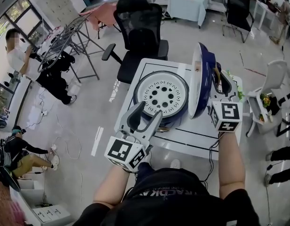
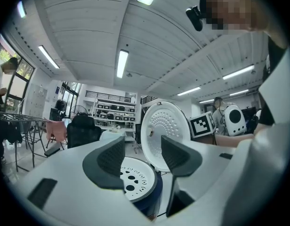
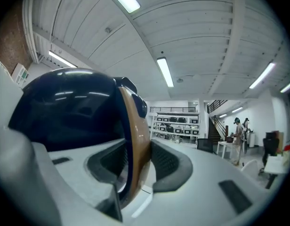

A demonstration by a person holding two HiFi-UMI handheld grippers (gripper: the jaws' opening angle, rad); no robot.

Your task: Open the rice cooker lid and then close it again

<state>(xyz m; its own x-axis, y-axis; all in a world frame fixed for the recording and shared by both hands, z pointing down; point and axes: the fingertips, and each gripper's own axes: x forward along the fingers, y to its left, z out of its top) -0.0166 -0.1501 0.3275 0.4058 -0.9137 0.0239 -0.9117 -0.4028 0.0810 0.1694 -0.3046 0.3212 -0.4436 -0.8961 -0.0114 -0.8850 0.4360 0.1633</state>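
The rice cooker (image 1: pixel 161 95) sits on the table (image 1: pixel 197 135). Its lid (image 1: pixel 200 79) stands open at the right. The right gripper (image 1: pixel 220 81) pinches the lid's edge. The left gripper (image 1: pixel 145 119) is spread and empty. Closing the lid is left.

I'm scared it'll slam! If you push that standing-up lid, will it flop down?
The lid looks stiff and thick, so probably no flopping. Hinged to the cooker, it likely swings down. Its shiny shell may be slippery where the right gripper clamps it.
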